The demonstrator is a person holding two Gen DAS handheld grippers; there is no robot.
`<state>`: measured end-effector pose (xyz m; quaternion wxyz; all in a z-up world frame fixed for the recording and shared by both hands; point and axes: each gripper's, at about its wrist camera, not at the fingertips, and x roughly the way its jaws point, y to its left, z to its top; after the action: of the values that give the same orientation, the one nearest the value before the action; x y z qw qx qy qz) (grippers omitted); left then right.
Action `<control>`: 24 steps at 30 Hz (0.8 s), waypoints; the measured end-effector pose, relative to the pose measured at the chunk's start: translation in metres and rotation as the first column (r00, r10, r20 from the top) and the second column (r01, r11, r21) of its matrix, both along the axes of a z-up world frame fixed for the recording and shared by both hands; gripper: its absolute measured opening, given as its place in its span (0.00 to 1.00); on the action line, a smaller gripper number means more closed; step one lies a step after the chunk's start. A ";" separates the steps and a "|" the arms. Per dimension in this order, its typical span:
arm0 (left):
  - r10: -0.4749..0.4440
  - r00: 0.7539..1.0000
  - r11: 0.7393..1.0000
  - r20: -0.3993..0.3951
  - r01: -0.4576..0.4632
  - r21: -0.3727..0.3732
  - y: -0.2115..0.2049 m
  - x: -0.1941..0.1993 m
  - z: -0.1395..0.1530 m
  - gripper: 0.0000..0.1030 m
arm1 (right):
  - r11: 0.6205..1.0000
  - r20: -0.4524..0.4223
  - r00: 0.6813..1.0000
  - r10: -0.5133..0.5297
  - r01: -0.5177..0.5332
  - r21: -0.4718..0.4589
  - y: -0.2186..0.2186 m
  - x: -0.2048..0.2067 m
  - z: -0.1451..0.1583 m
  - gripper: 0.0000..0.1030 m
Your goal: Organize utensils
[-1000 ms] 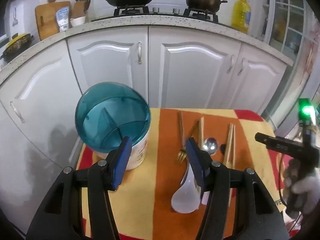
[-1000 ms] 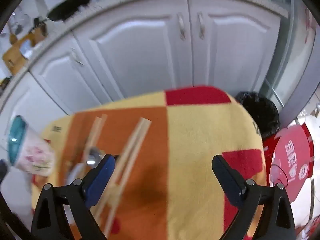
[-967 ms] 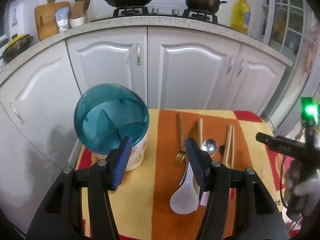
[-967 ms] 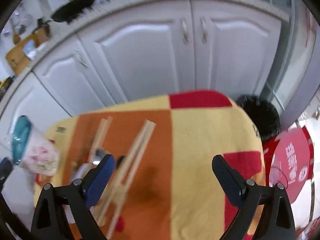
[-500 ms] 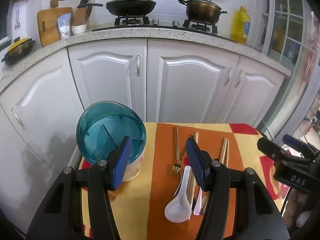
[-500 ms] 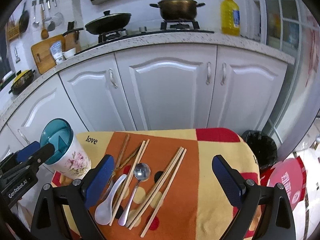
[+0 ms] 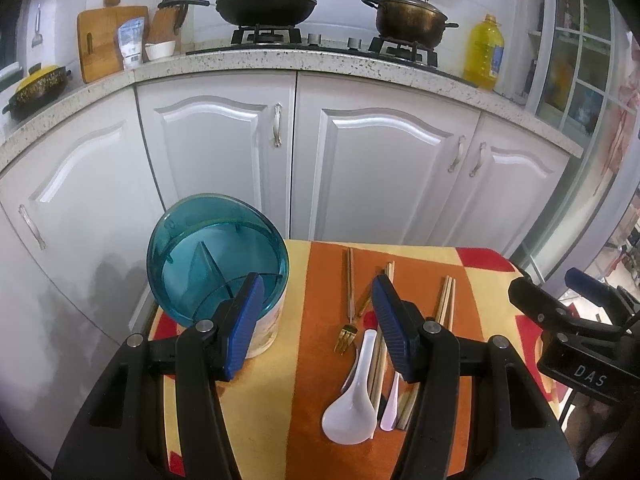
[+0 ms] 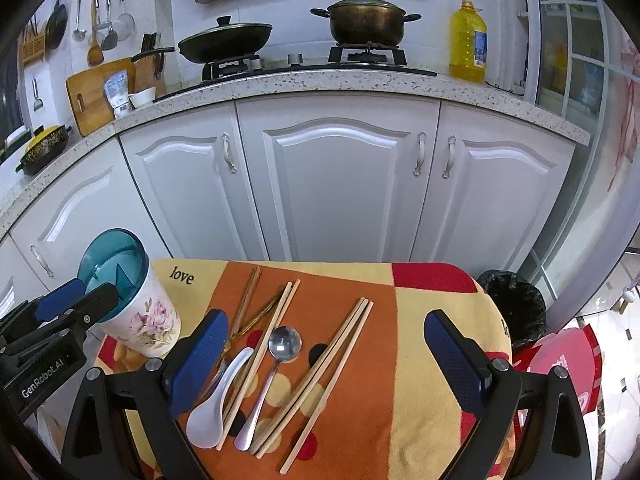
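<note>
Both tongs hang released and empty over the table: my left gripper (image 7: 314, 320) near the teal-rimmed floral utensil holder (image 8: 138, 312), my right gripper (image 8: 326, 364) above the loose utensils. Left to right on the checked cloth (image 8: 432, 360) lie a gold fork (image 7: 347, 334), white ceramic spoon (image 8: 214, 404), steel spoon (image 8: 276, 364) and wooden chopsticks (image 8: 324, 364). Nothing looks sorted yet; next, I judge, comes pinching one piece.

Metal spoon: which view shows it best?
Right wrist: the metal spoon lies fully visible, bowl to handle, between chopsticks. In the left wrist view the left gripper finger hides all but its handle end.
</note>
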<state>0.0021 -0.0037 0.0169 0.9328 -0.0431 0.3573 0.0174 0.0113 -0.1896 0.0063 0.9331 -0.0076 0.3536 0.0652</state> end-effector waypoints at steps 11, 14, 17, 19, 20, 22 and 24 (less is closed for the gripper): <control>-0.003 1.000 1.000 0.000 0.003 0.004 0.001 0.000 -0.004 0.54 | 1.000 -0.007 1.000 0.002 -0.002 0.002 0.000 -0.001 -0.002 0.95; -0.005 1.000 0.999 -0.014 0.005 -0.051 0.005 -0.001 -0.004 0.54 | 1.000 -0.008 1.000 0.003 -0.003 0.000 0.001 0.000 -0.002 0.95; -0.002 1.000 0.999 -0.014 0.001 -0.038 0.005 -0.002 -0.005 0.54 | 1.000 -0.014 1.000 0.005 -0.005 0.001 0.001 0.002 -0.004 0.95; 0.000 1.000 0.999 -0.014 -0.001 -0.036 0.006 -0.003 -0.005 0.54 | 1.000 -0.021 1.000 0.007 -0.007 0.004 0.002 0.003 -0.006 0.95; 0.004 1.000 1.000 -0.011 -0.004 -0.017 0.005 -0.003 -0.005 0.54 | 1.000 -0.024 1.000 0.007 -0.007 0.004 0.002 0.003 -0.006 0.95; 0.003 1.000 1.000 -0.011 -0.004 -0.026 0.006 -0.003 -0.005 0.54 | 1.000 -0.027 1.000 0.008 -0.008 0.002 0.003 0.003 -0.008 0.95; 0.001 1.000 1.000 -0.012 -0.001 -0.024 0.006 -0.002 -0.006 0.54 | 1.000 -0.031 0.999 0.010 -0.010 0.000 0.003 0.003 -0.009 0.95</control>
<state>0.0004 0.0020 0.0108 0.9300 -0.0543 0.3633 0.0140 0.0147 -0.1868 -0.0030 0.9272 -0.0086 0.3680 0.0698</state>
